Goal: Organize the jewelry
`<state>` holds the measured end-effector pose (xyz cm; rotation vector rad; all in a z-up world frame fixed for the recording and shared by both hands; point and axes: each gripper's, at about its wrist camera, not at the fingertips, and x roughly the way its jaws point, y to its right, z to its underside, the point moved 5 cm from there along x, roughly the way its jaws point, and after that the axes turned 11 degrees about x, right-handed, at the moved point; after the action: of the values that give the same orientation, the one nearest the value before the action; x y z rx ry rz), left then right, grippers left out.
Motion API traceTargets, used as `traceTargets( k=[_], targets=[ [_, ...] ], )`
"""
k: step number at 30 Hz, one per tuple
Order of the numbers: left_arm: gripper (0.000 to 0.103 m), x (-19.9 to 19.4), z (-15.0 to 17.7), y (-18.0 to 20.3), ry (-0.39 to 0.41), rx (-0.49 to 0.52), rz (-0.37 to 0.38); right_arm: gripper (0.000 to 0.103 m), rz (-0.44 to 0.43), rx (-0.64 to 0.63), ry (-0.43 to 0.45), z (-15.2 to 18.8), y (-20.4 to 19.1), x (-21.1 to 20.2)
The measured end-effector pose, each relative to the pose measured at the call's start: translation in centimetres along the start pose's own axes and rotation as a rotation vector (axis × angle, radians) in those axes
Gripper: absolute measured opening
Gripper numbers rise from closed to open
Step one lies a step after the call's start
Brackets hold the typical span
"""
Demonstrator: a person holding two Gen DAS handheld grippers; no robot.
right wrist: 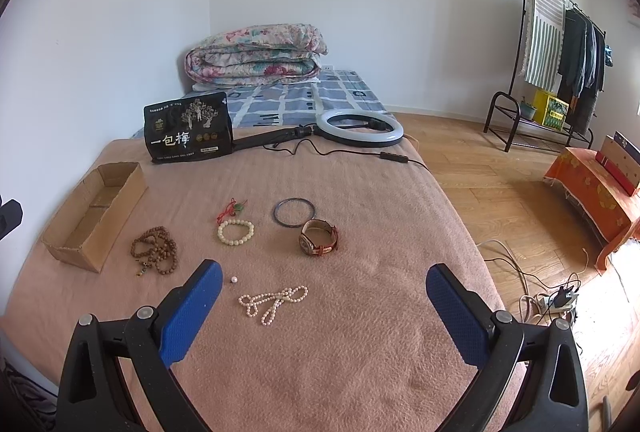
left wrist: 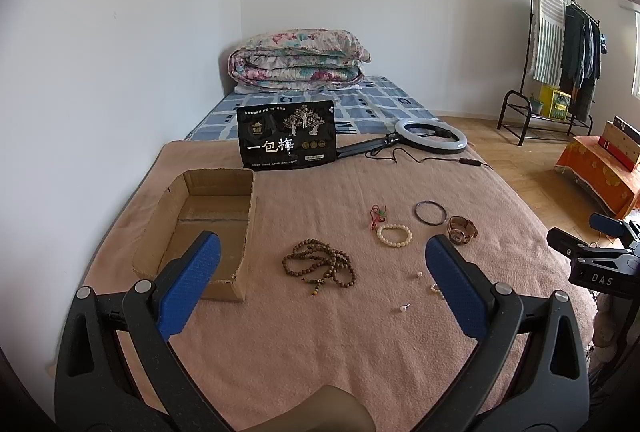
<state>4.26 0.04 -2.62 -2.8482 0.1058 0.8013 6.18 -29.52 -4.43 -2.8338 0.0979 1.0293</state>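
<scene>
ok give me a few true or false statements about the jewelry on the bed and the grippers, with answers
1. The cardboard box holds no jewelry. True.
2. The watch lies inside the box. False: it lies on the blanket, beside the dark bangle.
3. Both the left hand-held gripper and the right hand-held gripper are open. True.
4. The right hand-held gripper holds the pearl necklace. False: the necklace lies on the blanket.

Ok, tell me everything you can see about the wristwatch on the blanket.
The wristwatch has a round, metal-looking case and a brown strap that looks like leather, closed into a loop. It lies on its side on the pink blanket, dial facing forward-left, just in front of the dark bangle. Nothing grips it.
</scene>
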Motion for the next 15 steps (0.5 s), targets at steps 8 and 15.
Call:
traceTargets(
  k=[8, 15],
  targets=[
    [0.103, 0.3, -0.3, -0.6, -0.006, 0.001, 0.0, 0.103, -0.001, 0.002, -0.006, 0.0, 0.0, 0.1],
    [0.103, 1.6, 1.1, -0.2, -0.018, -0.008, -0.014, 0.103, 0.011, 0.005, -0.019, 0.2, 0.2, 0.5]
  ],
)
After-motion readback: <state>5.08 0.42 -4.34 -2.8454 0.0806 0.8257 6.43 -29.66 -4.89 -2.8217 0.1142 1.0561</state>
